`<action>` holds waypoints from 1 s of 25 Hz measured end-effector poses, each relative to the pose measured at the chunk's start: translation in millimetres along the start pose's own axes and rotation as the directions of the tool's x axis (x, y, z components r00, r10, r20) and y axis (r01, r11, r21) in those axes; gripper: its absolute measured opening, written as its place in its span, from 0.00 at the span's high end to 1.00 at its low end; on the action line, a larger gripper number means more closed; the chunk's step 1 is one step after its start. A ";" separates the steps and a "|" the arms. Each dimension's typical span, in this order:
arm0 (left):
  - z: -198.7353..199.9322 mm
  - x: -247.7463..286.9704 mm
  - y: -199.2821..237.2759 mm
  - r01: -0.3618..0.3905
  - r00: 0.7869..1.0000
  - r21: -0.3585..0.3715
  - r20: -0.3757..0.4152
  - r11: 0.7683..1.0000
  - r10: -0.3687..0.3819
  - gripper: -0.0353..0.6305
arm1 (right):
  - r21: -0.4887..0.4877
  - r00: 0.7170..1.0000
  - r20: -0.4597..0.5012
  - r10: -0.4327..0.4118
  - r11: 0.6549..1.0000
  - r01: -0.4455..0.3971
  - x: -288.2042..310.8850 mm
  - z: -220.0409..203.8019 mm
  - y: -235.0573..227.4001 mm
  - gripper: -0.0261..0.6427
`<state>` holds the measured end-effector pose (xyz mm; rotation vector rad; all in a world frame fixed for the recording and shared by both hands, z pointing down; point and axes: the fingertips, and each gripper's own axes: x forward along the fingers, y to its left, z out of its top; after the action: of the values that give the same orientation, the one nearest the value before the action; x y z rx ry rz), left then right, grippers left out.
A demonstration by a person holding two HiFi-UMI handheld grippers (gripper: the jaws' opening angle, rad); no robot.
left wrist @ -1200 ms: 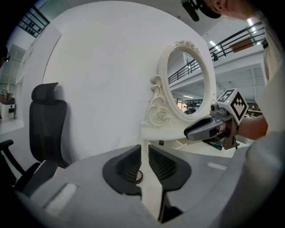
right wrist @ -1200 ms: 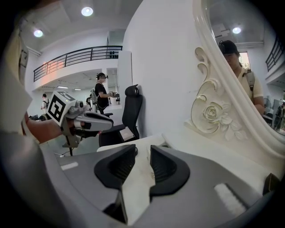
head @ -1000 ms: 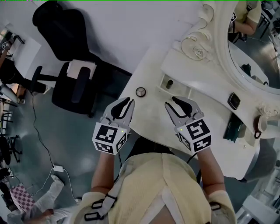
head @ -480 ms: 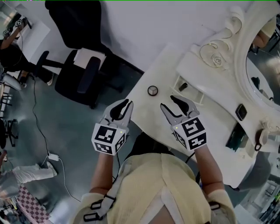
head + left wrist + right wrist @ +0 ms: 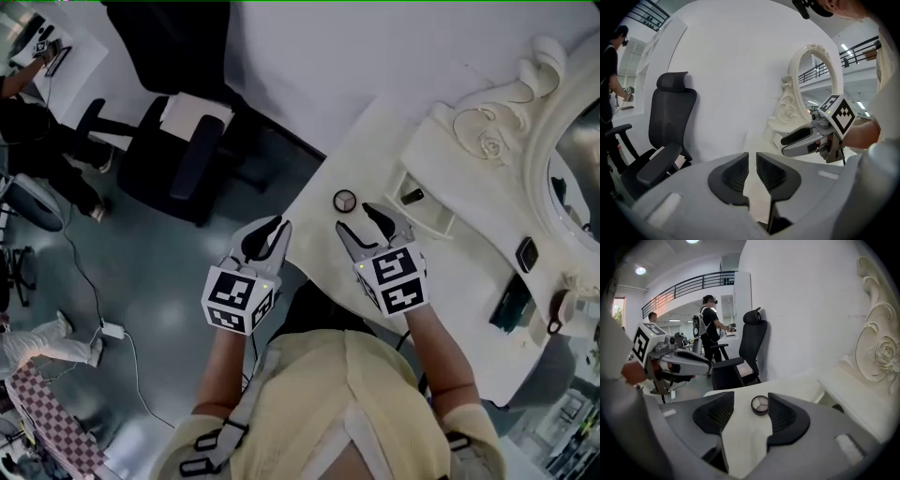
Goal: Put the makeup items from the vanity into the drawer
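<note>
**Change since the earlier frame:** the right hand-held gripper has come forward over the table towards the round compact. Its jaws stand wider than they did a second ago. The left hand-held gripper holds much the same posture as before.

**Right hand-held gripper:** the jaws are opening, with a clear gap between the pads. The compact lies flat on the table just ahead of the tips and in line with the gap, nearer the right-hand pad as the right gripper view shows it. Neither pad presses on it, and nothing is held.

**Left hand-held gripper:** the jaws are drawn almost together, with only a thin slit between the pads and nothing in it. It hangs off the table's near-left edge, beside the right one and apart from it.

**Task items:** the compact is lidless or clear-topped, showing three pale segments. It sits near the table's left corner, outside the drawer. The drawer stands open under the ornate mirror frame, with a small dark item lying inside. Further right on the table are a small square item and a dark rectangular case, both well apart from the grippers.

**Surroundings:** a black office chair stands on the floor to the left of the table.
</note>
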<state>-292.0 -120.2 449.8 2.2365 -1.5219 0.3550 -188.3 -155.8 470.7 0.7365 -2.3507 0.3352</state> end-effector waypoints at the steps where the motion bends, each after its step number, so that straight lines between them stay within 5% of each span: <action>1: -1.1 2.0 1.8 0.008 1.000 -0.002 -0.004 1.000 -0.008 0.86 | 0.007 1.000 -0.010 -0.007 1.000 0.007 4.8 -0.5 0.7 0.62; 25: -19.7 48.5 23.2 0.109 0.991 -0.025 -0.077 0.994 -0.111 0.86 | 0.213 0.973 -0.140 -0.181 0.955 0.208 71.2 -35.5 -27.2 0.58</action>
<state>-295.2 -158.3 492.4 2.2520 -1.3505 0.3874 -199.7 -193.1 545.1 1.0201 -2.1277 0.5514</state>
